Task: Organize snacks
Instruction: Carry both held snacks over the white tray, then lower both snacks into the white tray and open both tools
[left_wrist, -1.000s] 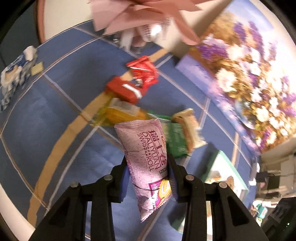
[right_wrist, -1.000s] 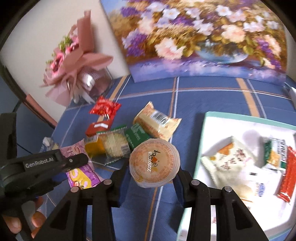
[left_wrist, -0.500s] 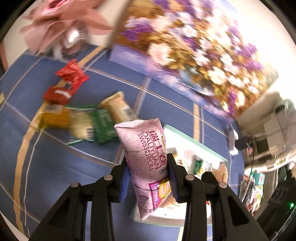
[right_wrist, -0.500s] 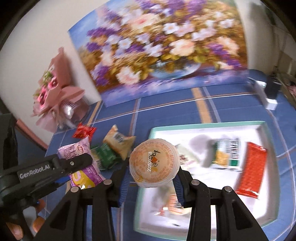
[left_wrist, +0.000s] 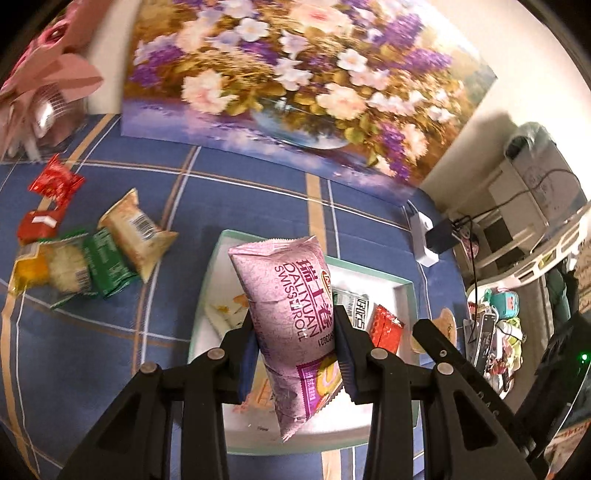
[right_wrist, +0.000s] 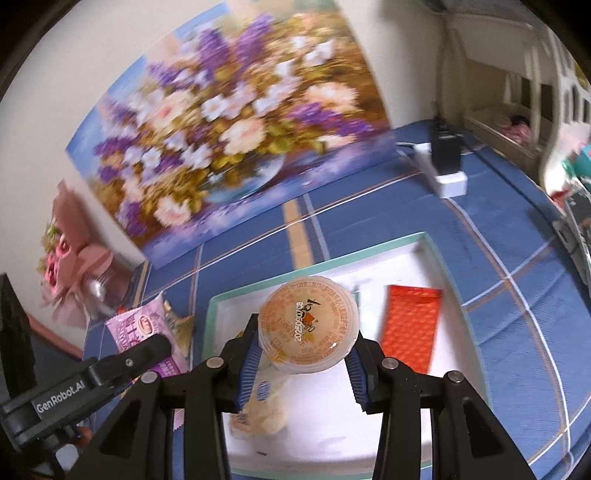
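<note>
Swiss roll packet (left_wrist: 291, 314) between left gripper (left_wrist: 295, 354) fingers

my pink pack (left_wrist: 291, 314) reads "daliyuan swissroll"; "genrobot.ai" stands on my left claw (right_wrist: 61, 389), seen from the right.

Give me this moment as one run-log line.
left claw: shut on pink Swiss roll pack | right claw: shut on jelly cup | both over tray | nothing released

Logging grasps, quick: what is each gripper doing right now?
Left gripper: closed on the pink Swiss roll packet.
Right gripper: closed on the orange jelly cup.
</note>
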